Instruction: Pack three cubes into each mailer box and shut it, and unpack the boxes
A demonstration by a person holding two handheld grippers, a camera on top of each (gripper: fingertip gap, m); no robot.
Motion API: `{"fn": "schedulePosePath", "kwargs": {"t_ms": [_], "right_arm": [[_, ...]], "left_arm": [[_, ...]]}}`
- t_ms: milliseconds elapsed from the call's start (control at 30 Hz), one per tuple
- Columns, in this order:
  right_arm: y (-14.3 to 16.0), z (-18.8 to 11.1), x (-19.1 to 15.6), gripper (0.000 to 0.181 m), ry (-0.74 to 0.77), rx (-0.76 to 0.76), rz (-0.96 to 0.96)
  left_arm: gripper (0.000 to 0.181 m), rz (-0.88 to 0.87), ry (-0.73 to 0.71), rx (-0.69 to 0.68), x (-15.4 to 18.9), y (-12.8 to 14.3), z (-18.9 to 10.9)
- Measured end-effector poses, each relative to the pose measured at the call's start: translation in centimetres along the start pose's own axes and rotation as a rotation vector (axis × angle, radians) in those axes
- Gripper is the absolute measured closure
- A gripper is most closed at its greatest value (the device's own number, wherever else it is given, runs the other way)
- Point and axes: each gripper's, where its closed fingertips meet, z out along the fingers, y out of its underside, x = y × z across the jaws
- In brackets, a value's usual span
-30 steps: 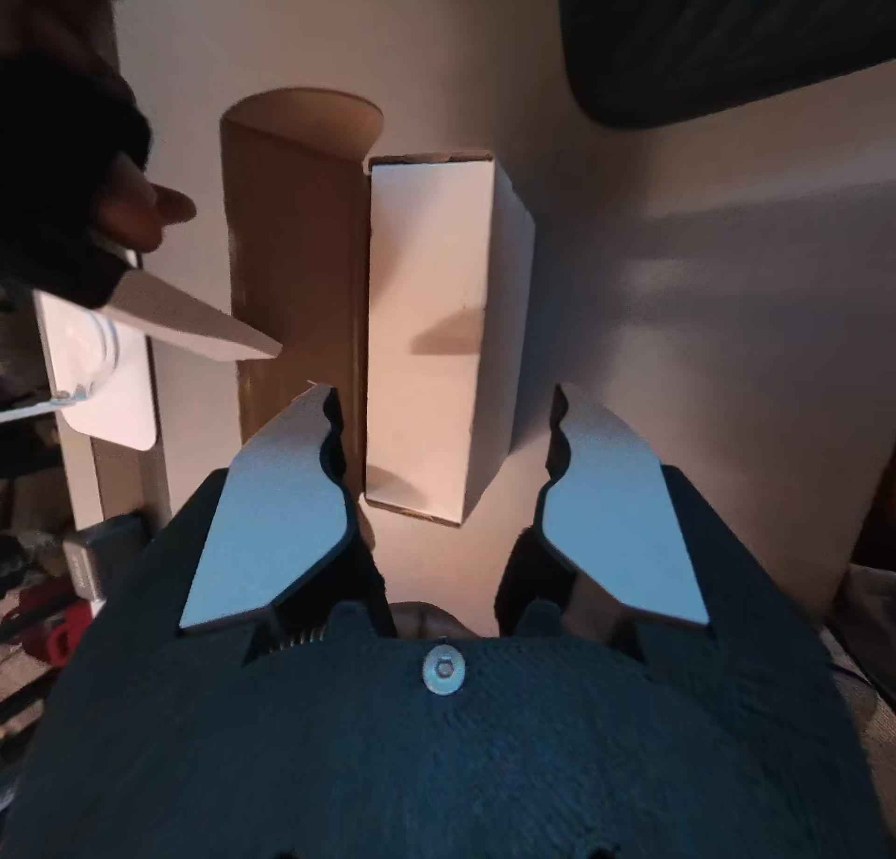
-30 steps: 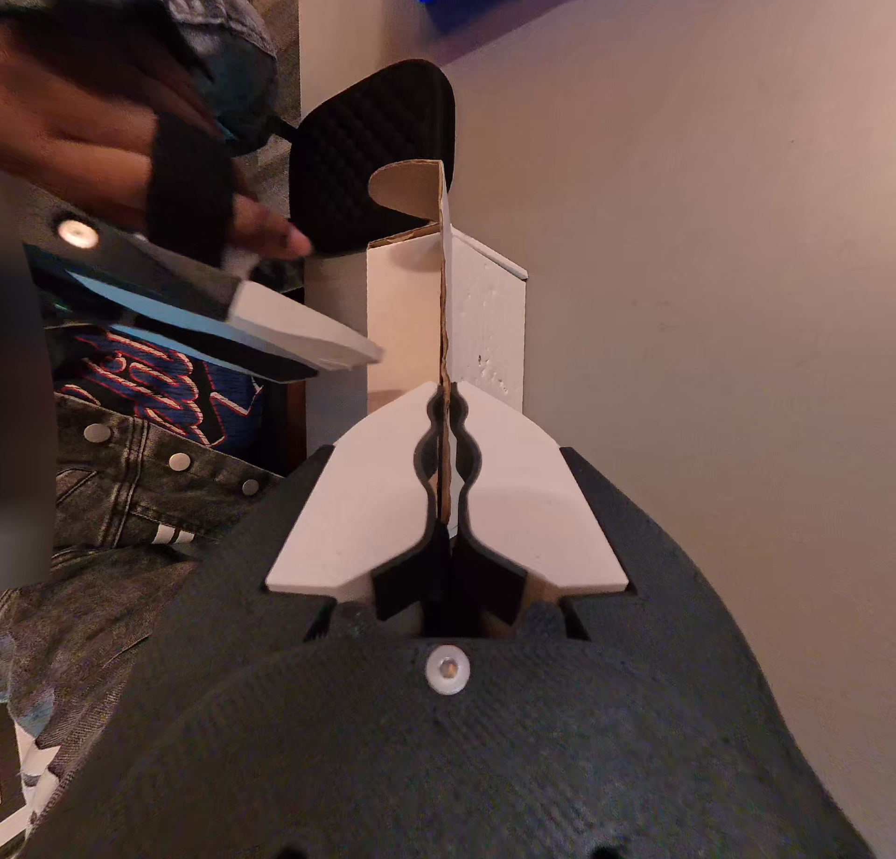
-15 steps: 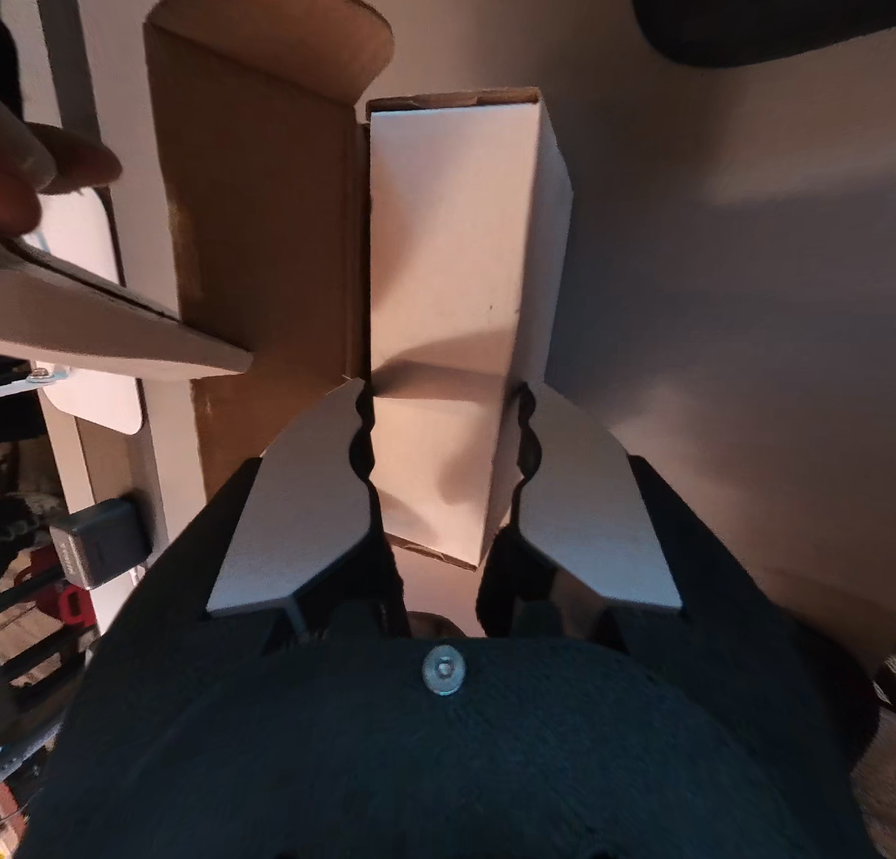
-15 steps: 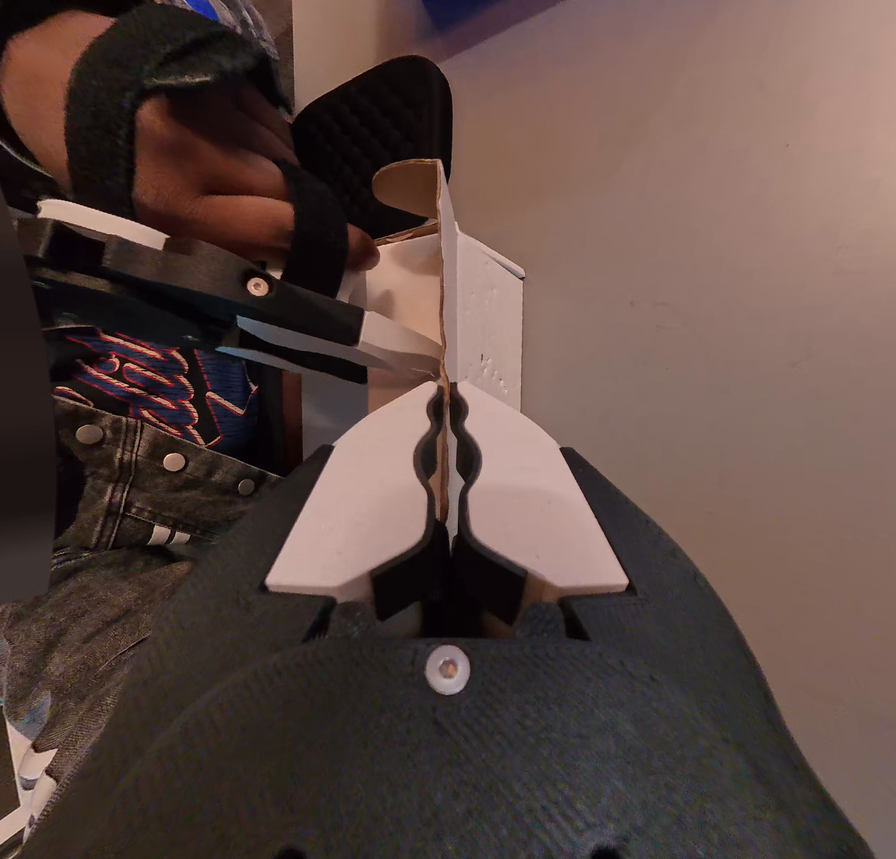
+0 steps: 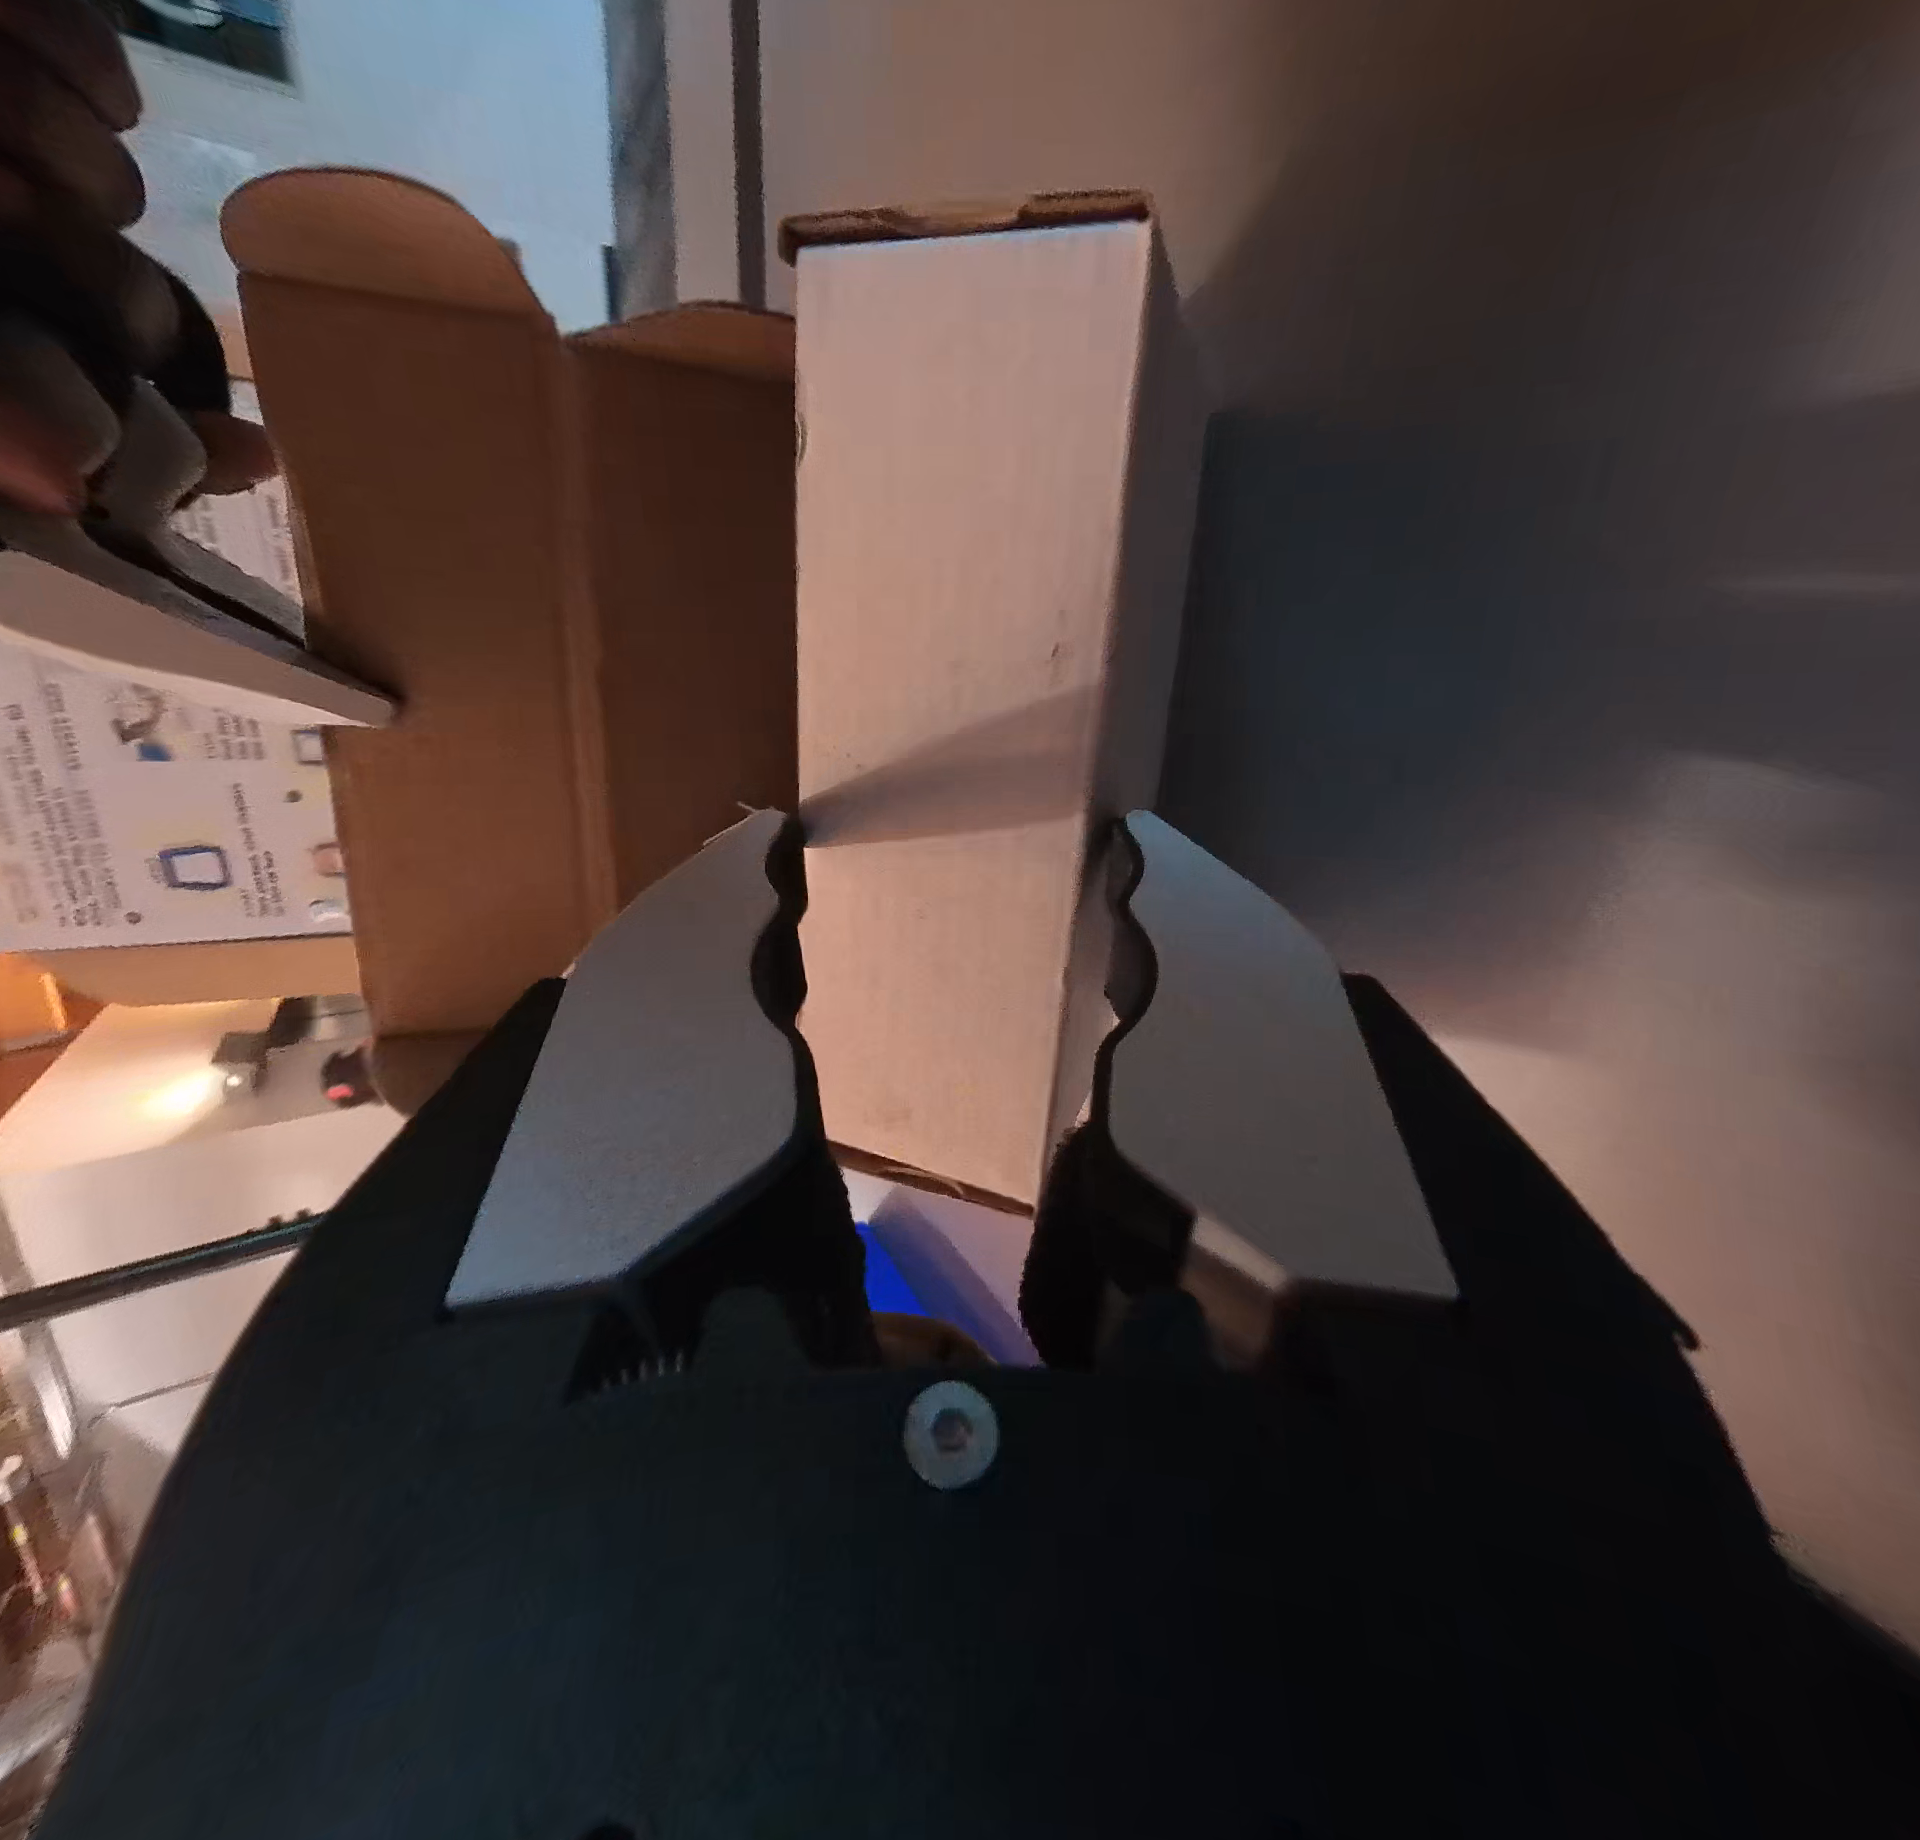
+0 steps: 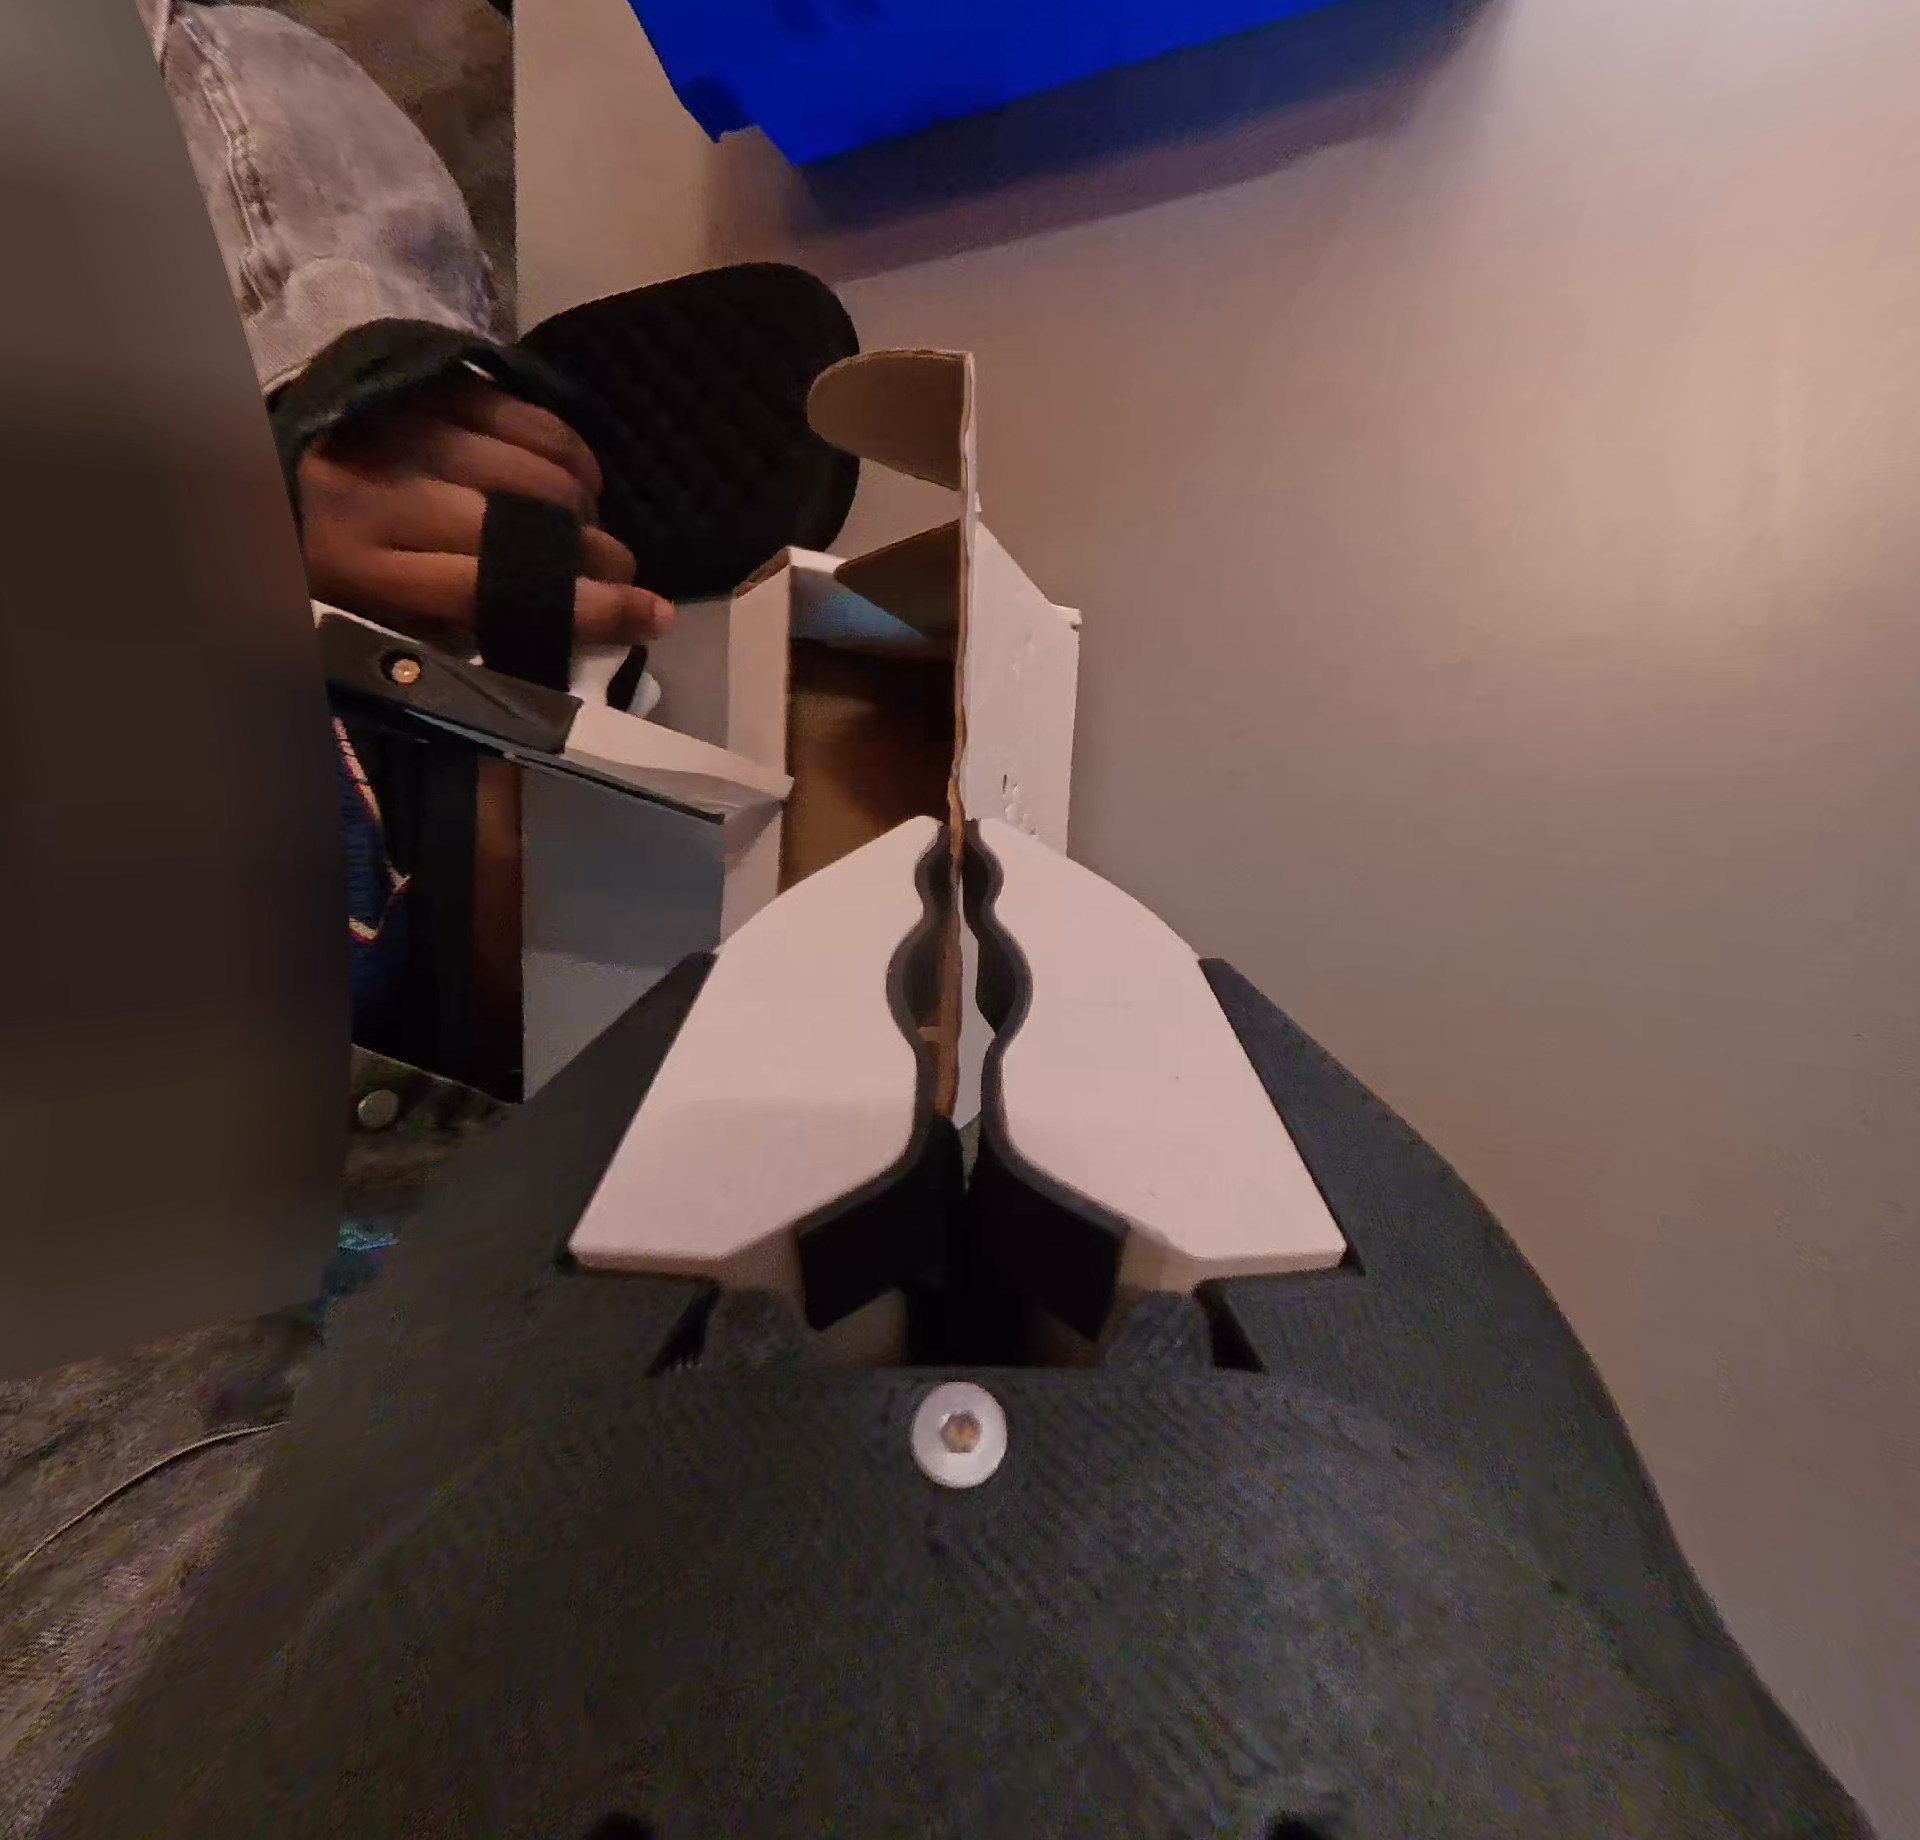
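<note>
Cardboard is filling both wrist views, each showing a different face of the same white mailer box [image 5: 956,647].

In the left wrist view, nearest the lens, the left gripper [image 5: 951,845] is clamping the box body, its wavy-edged pale fingers [image 5: 665,1063] pressing on opposite sides of the smooth white panel. Just beyond, to the left, the brown uncoated inside of the open lid [image 5: 468,585] is standing out sideways, ending in a rounded tuck flap. At the lid's left edge the right gripper [image 5: 343,694] is showing as a thin pale wedge, with gloved fingers behind it. Farther back a wall and a printed sheet are blurring out; a sliver of blue is peeking below the box.

The right wrist view is giving what the first one hides: the right gripper [image 6: 961,845] is pinching the lid [image 6: 961,647] edge-on, jaws closed tight on the thin corrugated sheet. Past the tips the box's brown interior [image 6: 862,751] is opening toward the lens; no cubes can be made out inside. The left gripper [image 6: 717,782] is reaching in from the left, held by a hand [image 6: 457,533] in a black strap. Behind it sits a black dimpled pad [image 6: 707,419], and farther off on the matte beige bench [image 6: 1455,647], toward its far edge, a blue plastic bin [image 6: 1039,14].
</note>
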Motion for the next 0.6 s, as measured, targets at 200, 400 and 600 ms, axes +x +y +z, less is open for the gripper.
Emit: {"fn": "schedulePosePath", "kwargs": {"t_ms": [200, 400, 600], "right_arm": [[-1.1, -0.6, -0.6, 0.180, 0.070, -0.014, -0.061], [-1.7, -1.4, 0.2, 0.180, 0.185, -0.037, -0.094], [-0.8, -1.4, 4.9, 0.180, 0.484, -0.126, -0.197]], "left_arm": [[0.130, -0.052, 0.053, 0.033, 2.5, -0.9, -1.8], [0.161, -0.107, 0.112, 0.009, 4.1, 0.1, -1.2], [0.167, -0.103, 0.131, -0.008, 5.0, 0.6, 0.1]]}}
